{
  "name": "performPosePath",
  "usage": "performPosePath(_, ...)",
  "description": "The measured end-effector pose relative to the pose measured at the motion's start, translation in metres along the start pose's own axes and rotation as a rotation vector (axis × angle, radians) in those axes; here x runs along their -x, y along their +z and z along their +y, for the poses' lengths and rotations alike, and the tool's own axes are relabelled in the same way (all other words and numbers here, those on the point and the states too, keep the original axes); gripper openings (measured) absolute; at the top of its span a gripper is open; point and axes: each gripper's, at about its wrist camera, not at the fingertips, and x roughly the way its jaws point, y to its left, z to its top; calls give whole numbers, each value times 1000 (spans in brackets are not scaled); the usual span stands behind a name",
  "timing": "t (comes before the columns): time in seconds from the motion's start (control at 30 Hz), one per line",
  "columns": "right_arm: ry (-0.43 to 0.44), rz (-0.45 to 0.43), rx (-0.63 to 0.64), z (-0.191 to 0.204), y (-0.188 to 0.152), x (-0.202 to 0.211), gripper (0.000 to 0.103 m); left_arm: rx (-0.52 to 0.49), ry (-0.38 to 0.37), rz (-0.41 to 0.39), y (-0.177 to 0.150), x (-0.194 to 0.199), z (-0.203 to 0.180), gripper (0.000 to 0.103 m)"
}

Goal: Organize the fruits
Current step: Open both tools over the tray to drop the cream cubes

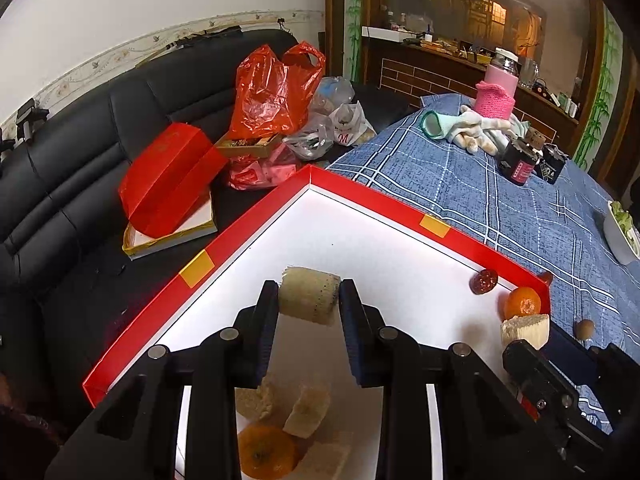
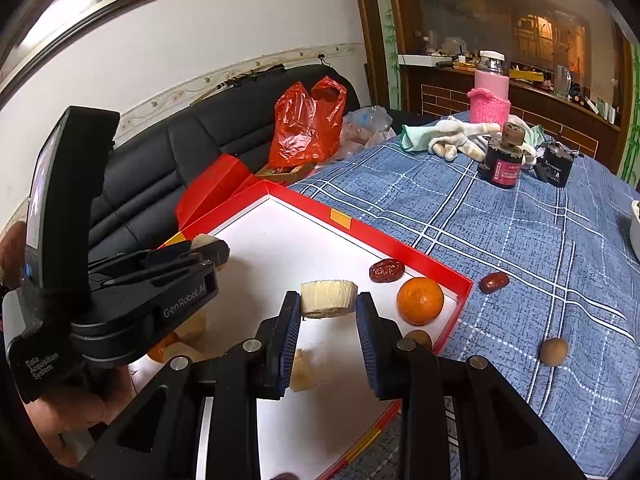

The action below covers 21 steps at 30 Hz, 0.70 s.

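A white tray with a red rim (image 1: 256, 226) (image 2: 436, 270) lies on the blue checked tablecloth. My left gripper (image 1: 308, 292) is shut on a tan cylindrical fruit chunk (image 1: 310, 304) above the tray's middle. My right gripper (image 2: 328, 300) is shut on a pale ribbed fruit chunk (image 2: 328, 296), also over the tray. In the tray's right corner lie an orange (image 2: 420, 301) (image 1: 522, 303) and a red date (image 2: 386, 271) (image 1: 484, 281). Under my left gripper lie more tan chunks (image 1: 306, 412) and a second orange (image 1: 264, 456). On the cloth outside the tray rest another date (image 2: 494, 282) and a brown round fruit (image 2: 554, 352).
A black sofa (image 1: 80, 152) left of the tray holds a red box (image 1: 168, 180) and plastic bags (image 1: 276, 88). Far on the cloth are gloves (image 2: 452, 136), a pink-sleeved jar (image 2: 491, 92) and two dark jars (image 2: 504, 164). A white bowl (image 1: 620, 236) stands at the right.
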Motion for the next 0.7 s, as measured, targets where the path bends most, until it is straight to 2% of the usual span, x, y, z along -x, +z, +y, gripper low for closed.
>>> performPosePath(0.7, -8, 38, -18, -4, -3, -17, 28, -1, 16, 35, 4, -8, 0, 29)
